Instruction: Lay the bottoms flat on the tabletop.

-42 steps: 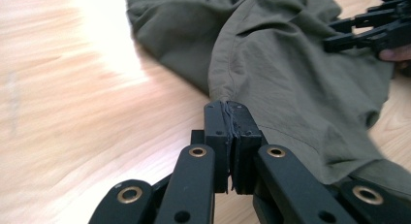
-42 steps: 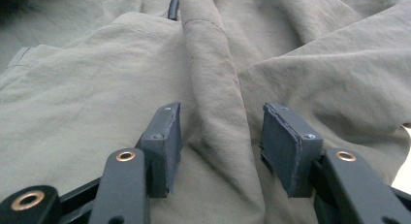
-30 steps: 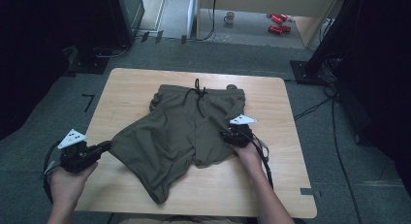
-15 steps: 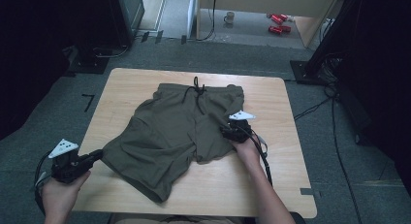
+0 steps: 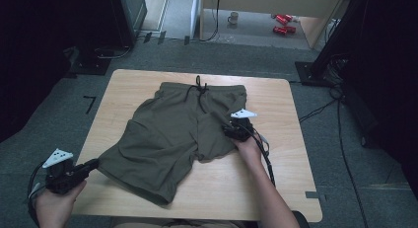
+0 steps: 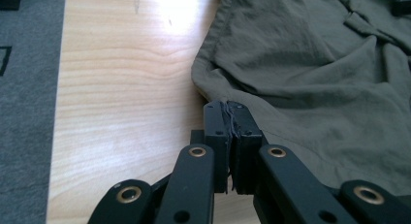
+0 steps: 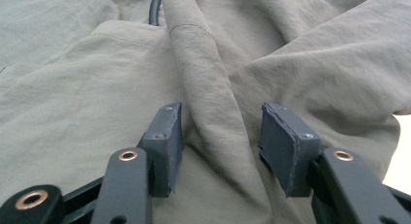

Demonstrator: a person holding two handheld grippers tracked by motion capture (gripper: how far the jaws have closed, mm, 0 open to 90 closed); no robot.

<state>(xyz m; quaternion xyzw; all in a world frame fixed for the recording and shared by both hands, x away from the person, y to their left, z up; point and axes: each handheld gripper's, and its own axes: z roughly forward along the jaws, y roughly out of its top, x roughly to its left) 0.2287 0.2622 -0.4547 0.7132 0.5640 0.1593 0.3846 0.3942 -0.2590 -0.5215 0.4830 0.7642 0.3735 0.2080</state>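
Observation:
Olive green shorts (image 5: 172, 134) lie spread on the wooden table (image 5: 281, 183), waistband and black drawstring (image 5: 199, 87) at the far side. My left gripper (image 5: 93, 164) is off the table's near left corner, shut on the hem of the left leg (image 6: 300, 64), which is stretched out toward it. In the left gripper view the gripper (image 6: 231, 112) pinches the hem's edge between its pads. My right gripper (image 5: 227, 132) rests on the right leg near the crotch. It stands open (image 7: 220, 136), its jaws straddling a raised fold of the fabric (image 7: 208, 98).
Bare wood lies near the front edge and right of the shorts. Beyond the table, red cans (image 5: 283, 23) and a mug (image 5: 233, 17) sit on the floor. A black stand base (image 5: 315, 72) and cables (image 5: 340, 109) are on the carpet at the right.
My left gripper has drawn the left leg hem out to the left and toward the person, past the table's edge, flattening that leg. The right gripper has stayed put.

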